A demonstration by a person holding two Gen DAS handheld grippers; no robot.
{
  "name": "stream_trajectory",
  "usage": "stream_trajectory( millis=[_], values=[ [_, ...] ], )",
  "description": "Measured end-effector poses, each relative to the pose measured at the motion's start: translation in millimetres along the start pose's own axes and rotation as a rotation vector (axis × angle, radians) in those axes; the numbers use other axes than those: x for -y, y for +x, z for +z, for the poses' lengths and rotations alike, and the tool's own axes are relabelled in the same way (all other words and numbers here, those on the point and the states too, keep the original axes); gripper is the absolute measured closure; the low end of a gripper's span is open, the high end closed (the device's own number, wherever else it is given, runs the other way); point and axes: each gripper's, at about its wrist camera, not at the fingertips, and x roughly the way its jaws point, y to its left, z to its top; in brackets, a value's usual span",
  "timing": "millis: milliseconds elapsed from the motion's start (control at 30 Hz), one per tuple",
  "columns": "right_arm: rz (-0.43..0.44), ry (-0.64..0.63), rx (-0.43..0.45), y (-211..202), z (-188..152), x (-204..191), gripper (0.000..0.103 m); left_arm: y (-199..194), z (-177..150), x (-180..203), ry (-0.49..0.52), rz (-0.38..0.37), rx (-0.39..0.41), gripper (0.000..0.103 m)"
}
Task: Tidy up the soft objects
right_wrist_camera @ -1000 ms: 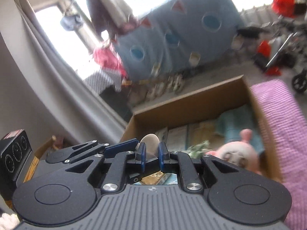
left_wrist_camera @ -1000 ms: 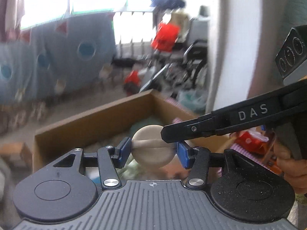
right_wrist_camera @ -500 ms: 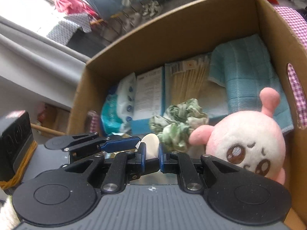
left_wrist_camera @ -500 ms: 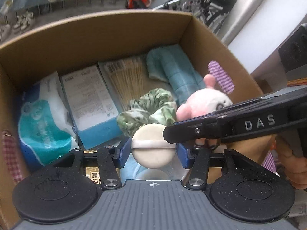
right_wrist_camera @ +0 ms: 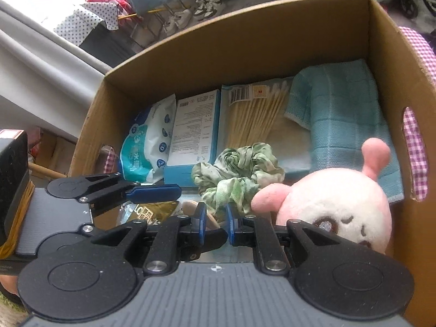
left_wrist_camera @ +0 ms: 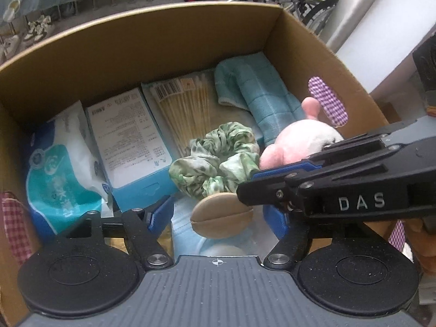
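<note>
The left gripper [left_wrist_camera: 218, 212] is opening, its pads now clear of the beige puff [left_wrist_camera: 222, 216], which sits low inside the cardboard box [left_wrist_camera: 163, 41] just beside the green scrunchie [left_wrist_camera: 218, 160]. The right gripper [right_wrist_camera: 215, 222] stays nearly pressed together, pinching the puff's edge (so the drop is only half done). Half a second ago both still clamped it.

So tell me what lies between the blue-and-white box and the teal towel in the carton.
A clear pack of cotton swabs lies between the box and the towel, seen in both wrist views.
</note>
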Motion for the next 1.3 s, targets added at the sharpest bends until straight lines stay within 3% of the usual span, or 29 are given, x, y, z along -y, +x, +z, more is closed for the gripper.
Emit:
stream_trajectory(
  millis=[200, 400, 433, 500, 533, 567, 633, 733, 867, 1000, 1100, 1233, 1300],
  values=[
    [0.044, 0.028, 0.082, -24, -3, -1, 0.085, -28, -8, 5, 0.007, 0.013, 0.060, 0.018],
    [0.121, 0.057, 0.243, -83, -31, -3, 0.083, -92, -29, 5, -0.004, 0.016, 0.215, 0.004],
    [0.127, 0.052, 0.272, -92, -38, -6, 0.079, -107, -35, 5, -0.004, 0.013, 0.258, 0.001],
    [0.127, 0.044, 0.348, -114, -59, -11, 0.058, -132, -47, 6, 0.008, 0.021, 0.316, 0.000],
    [0.125, 0.036, 0.395, -124, -72, -14, 0.037, -143, -54, 8, 0.017, 0.024, 0.348, 0.000],
    [0.120, 0.029, 0.437, -133, -83, -17, 0.027, -153, -62, 10, 0.024, 0.033, 0.381, 0.000],
    [0.081, 0.010, 0.520, -147, -109, -25, 0.022, -169, -76, 16, 0.026, 0.066, 0.430, 0.000],
    [-0.013, 0.026, 0.608, -153, -143, -34, 0.000, -181, -96, 26, 0.017, 0.111, 0.480, 0.000],
    [-0.178, 0.031, 0.659, -138, -177, -45, 0.000, -180, -117, 36, -0.012, 0.172, 0.528, 0.000],
    [-0.365, -0.015, 0.642, -123, -191, -54, 0.000, -161, -126, 58, -0.054, 0.318, 0.518, 0.000],
    [-0.415, -0.035, 0.640, -120, -192, -58, 0.000, -148, -129, 67, -0.067, 0.320, 0.515, 0.000],
    [-0.479, -0.052, 0.678, -120, -192, -66, 0.000, -142, -138, 70, -0.045, 0.267, 0.509, 0.000],
    [-0.534, -0.060, 0.691, -117, -194, -69, 0.000, -141, -144, 74, -0.043, 0.308, 0.517, 0.000]
  ],
)
